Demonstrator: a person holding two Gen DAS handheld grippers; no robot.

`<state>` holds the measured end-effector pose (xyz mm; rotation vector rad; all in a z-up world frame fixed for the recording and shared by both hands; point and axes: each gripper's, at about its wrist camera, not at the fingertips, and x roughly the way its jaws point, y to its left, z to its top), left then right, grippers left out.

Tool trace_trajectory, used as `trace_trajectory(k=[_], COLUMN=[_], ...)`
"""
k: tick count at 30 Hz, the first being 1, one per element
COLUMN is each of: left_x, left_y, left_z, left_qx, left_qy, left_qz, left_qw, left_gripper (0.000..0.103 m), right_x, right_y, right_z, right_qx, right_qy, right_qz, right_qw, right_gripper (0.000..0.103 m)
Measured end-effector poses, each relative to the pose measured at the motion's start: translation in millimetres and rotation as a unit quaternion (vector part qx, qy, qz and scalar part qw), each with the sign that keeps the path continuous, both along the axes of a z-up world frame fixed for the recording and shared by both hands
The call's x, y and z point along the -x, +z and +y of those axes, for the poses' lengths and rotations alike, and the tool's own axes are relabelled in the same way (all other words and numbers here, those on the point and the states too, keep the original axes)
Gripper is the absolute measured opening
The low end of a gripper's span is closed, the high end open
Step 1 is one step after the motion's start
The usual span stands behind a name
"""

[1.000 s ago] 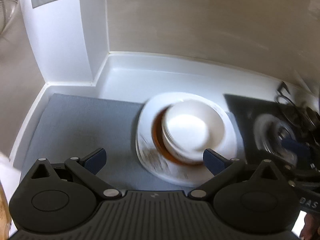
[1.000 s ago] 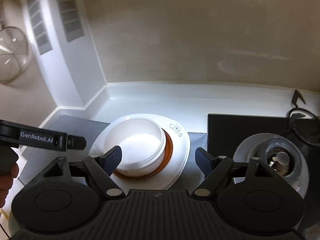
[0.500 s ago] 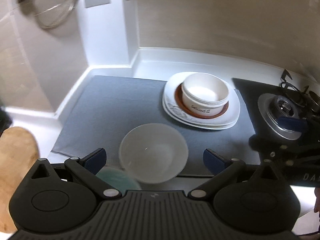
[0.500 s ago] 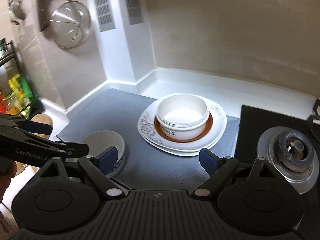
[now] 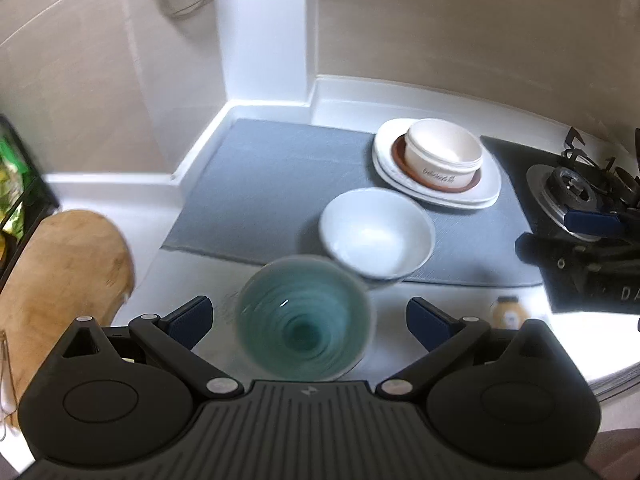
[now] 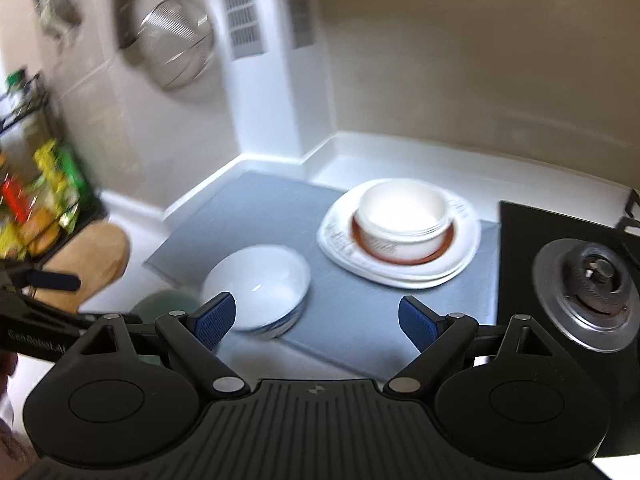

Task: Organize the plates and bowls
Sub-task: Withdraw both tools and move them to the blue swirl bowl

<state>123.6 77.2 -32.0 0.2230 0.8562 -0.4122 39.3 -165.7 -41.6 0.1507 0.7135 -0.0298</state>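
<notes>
In the left wrist view my left gripper (image 5: 308, 320) is open above a teal ribbed bowl (image 5: 304, 332) on the white counter; its pads stand clear of the rim. Just beyond it, a white bowl (image 5: 378, 232) sits on the near edge of the grey mat (image 5: 260, 184). At the mat's far right, a cream bowl (image 5: 442, 156) rests on a brown saucer atop stacked white plates (image 5: 486, 194). My right gripper (image 6: 316, 318) is open and empty, its left finger in front of the white bowl (image 6: 260, 284). The stack (image 6: 400, 268) lies farther back. The teal bowl (image 6: 168, 304) is half hidden.
A gas burner (image 6: 592, 292) on a black hob borders the mat on the right. A wooden board (image 5: 60, 280) lies to the left, beside a rack of packets (image 6: 36, 200). A metal strainer (image 6: 176, 48) hangs on the wall. A small yellow-capped jar (image 5: 508, 312) stands on the counter's front.
Both grippers have drawn back from the plate stack toward the counter's front. The white bowl and then the teal bowl came into view; the teal bowl now lies between the left fingers.
</notes>
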Motion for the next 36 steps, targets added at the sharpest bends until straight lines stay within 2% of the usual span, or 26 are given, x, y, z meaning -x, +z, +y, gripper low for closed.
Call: trace_trajectory(k=[4,13,17,20,24,36], left_x=[0,-2,-10,-19,-32,-59], left_y=[-6,-15,-17,-18,-25,-43], left_z=[25,60,69,68,60,45], left_qx=[0.012,0.020,0.023,0.014,0.009,-0.009], left_qy=[0.004,0.018,0.032,0.040,0.040,0.029], left_qz=[0.020,0.022,0.029,0.027,0.050,0.076], left_qw=[0.9997,0.9994,0.9988,0.9988,0.9979,0.9966], left_gripper=[0.103,0.103,0.103,0.103,0.103,0.103], right_x=[4,6,-1,-9,-22,-37], right_y=[0,-6,-11,-16,-26,-51], right_z=[28,66,74,76,72,65], right_qx=[0.008,0.017,0.001,-0.005,-0.020,-0.049], right_qy=[0.010,0.017,0.026,0.036,0.048,0.023], right_qz=[0.011,0.033,0.046,0.051,0.069,0.093], right_qw=[1.000,0.999,0.999,0.998,0.996,0.994], right_gripper=[0.090,0.090,0.090,0.090,0.090,0.090])
